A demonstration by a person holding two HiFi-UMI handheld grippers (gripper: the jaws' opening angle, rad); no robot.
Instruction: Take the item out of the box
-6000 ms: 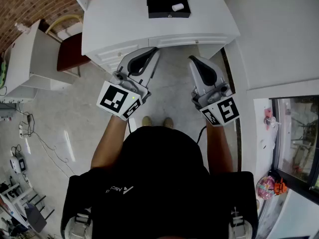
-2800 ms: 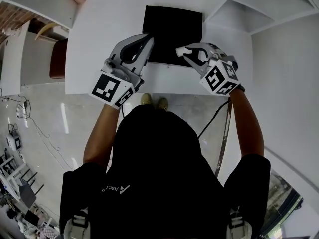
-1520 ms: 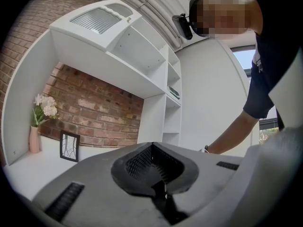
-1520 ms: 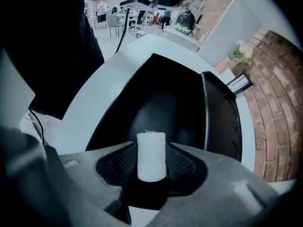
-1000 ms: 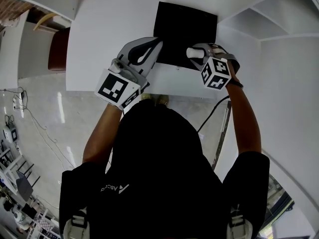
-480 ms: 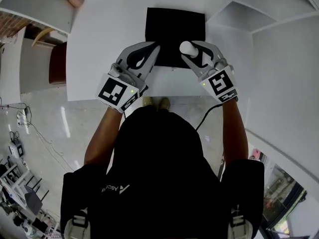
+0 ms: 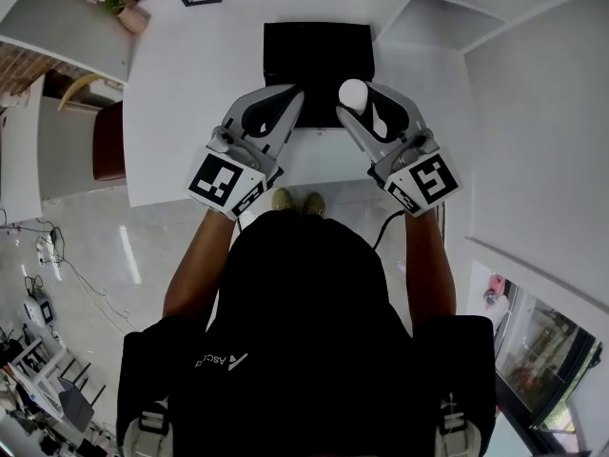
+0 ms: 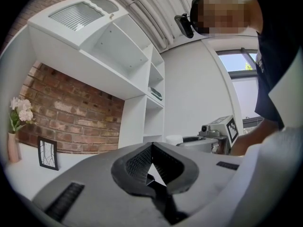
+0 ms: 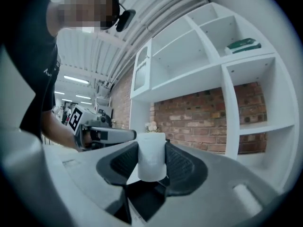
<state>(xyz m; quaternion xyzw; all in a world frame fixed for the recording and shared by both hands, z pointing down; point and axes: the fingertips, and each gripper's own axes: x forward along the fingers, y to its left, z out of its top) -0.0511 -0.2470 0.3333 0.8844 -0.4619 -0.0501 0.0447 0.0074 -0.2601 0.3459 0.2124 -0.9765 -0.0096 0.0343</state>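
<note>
Above the box's [image 7: 317,55] near edge, the white cylinder [image 7: 353,91] was clamped upright by the right gripper [image 7: 355,106]; the left gripper [image 7: 291,101] was kept closed, empty.

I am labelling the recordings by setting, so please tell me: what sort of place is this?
Probably a home-style study corner, perhaps staged in a workshop: a white desk, white shelves against a brick wall, a vase of flowers, and cables on the floor.
</note>
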